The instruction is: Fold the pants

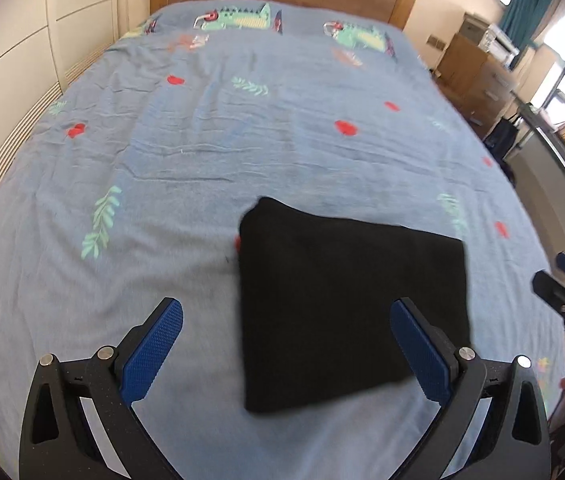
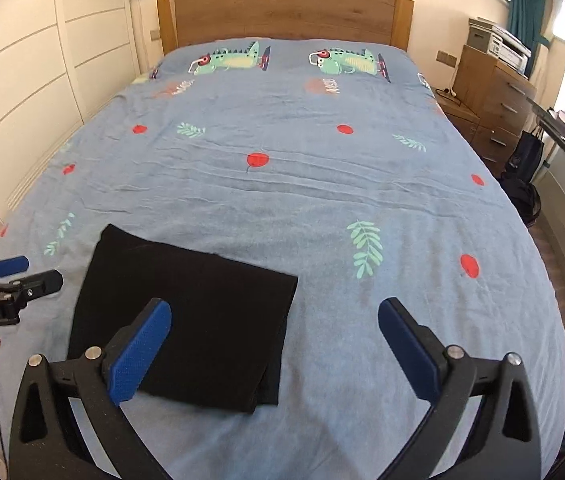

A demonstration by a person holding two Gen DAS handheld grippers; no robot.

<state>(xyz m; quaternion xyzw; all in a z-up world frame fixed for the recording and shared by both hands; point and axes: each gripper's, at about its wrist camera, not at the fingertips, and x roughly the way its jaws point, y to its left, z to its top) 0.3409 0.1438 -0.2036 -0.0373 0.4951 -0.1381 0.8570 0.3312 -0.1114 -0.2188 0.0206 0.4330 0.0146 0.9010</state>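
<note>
Black pants (image 2: 186,320) folded in soft rectangle; both hand-held grippers (image 1: 286,344) (image 2: 274,344) spread wide, empty.

The pants (image 1: 346,304) are black, plain, and folded into a compact, roughly rectangular bundle. They lie flat on the blue patterned bedspread (image 1: 202,152), near the foot end of the bed, with nothing holding them. In the right wrist view the bundle (image 2: 190,320) sits left of centre, turned slightly so its far left corner points away and its edges run at an angle to the bed's sides. At the near right corner a lower layer of cloth peeks out a little beyond the top layer, so the edges do not line up exactly. The top surface looks smooth, without visible wrinkles.
</note>
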